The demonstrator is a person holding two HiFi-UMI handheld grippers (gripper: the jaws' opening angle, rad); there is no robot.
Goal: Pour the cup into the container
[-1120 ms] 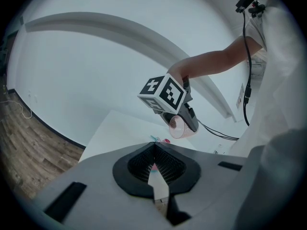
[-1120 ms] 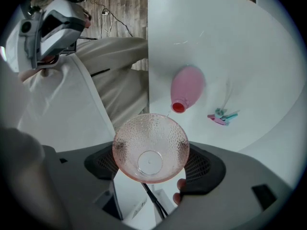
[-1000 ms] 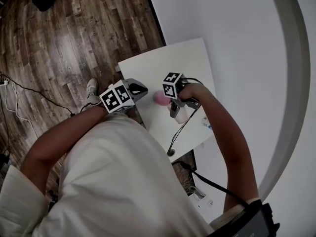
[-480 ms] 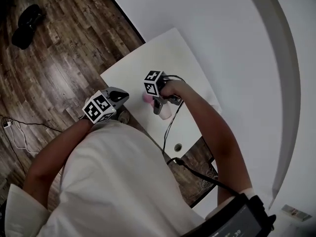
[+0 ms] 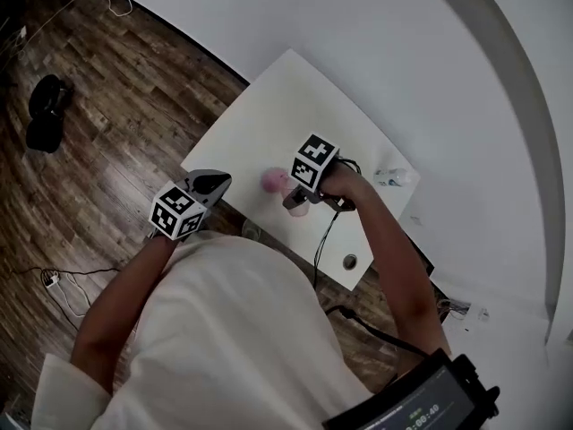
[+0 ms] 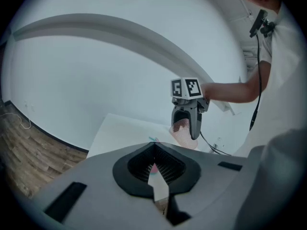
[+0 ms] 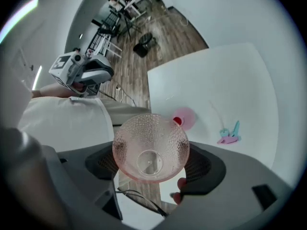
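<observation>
1. Right gripper [image 6: 188, 122] pinches the dimpled pink cup [image 7: 150, 147] by its wall, with the mouth turned toward its own camera; nothing shows inside.
2. Pink container [image 7: 186, 117], with a red piece [image 7: 178, 121] in it, stands on the white table [image 5: 269, 115], just past the cup's rim at 1 o'clock in the right gripper view.
3. Left gripper [image 5: 217, 184], tips drawn together on nothing, hangs off the table's edge at 8 o'clock from the container in the head view.
4. Likely hazard: the cup hangs over the table's near edge. Released there, it could topple to the floor [image 5: 107, 133], and a careless swing could knock over the unbraced container.
</observation>
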